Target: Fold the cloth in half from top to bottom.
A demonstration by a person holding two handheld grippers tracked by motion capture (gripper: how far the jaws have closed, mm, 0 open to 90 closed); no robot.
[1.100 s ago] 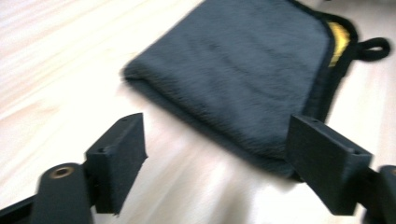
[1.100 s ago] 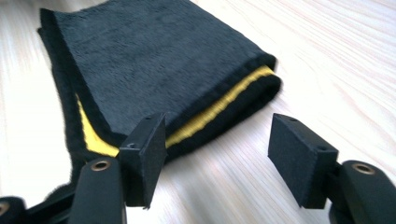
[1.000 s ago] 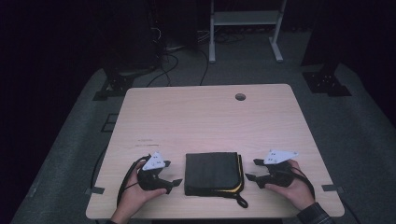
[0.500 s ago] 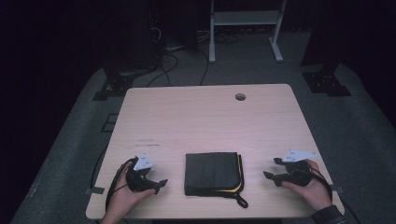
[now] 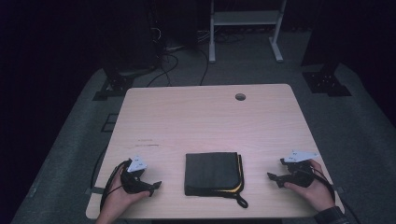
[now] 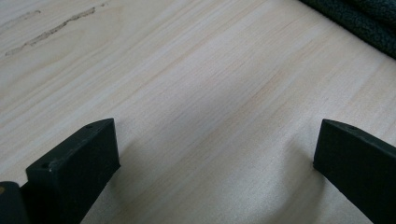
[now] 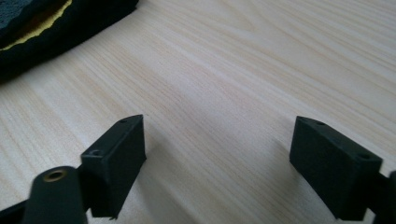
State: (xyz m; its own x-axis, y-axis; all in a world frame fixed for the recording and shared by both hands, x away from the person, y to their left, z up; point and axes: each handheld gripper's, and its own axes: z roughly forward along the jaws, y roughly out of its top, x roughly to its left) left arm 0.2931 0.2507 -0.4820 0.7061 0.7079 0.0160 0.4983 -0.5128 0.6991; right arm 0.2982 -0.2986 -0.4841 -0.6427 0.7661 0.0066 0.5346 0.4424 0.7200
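Note:
A folded black cloth (image 5: pixel 212 173) with a yellow edge and a small loop lies near the table's front edge, in the middle. My left gripper (image 5: pixel 154 185) rests low on the wood to its left, pointing toward it. Its jaws have just been opening and stand wide apart over bare wood (image 6: pixel 215 158). The cloth's corner (image 6: pixel 364 23) lies beyond them. My right gripper (image 5: pixel 275 177) sits to the cloth's right, also pointing inward. Its jaws have just been opening too, with nothing between them (image 7: pixel 224 158), and the cloth (image 7: pixel 46 23) is off to one side.
The light wooden table (image 5: pixel 205 121) has a round cable hole (image 5: pixel 240 96) near its far edge. A white stand (image 5: pixel 245 18) and cables (image 5: pixel 163 51) are on the dark floor behind. The table's front edge runs just below both hands.
Both hands have moved outward from the cloth, the left to the left and the right to the right, and sunk a little. The cloth has not moved.

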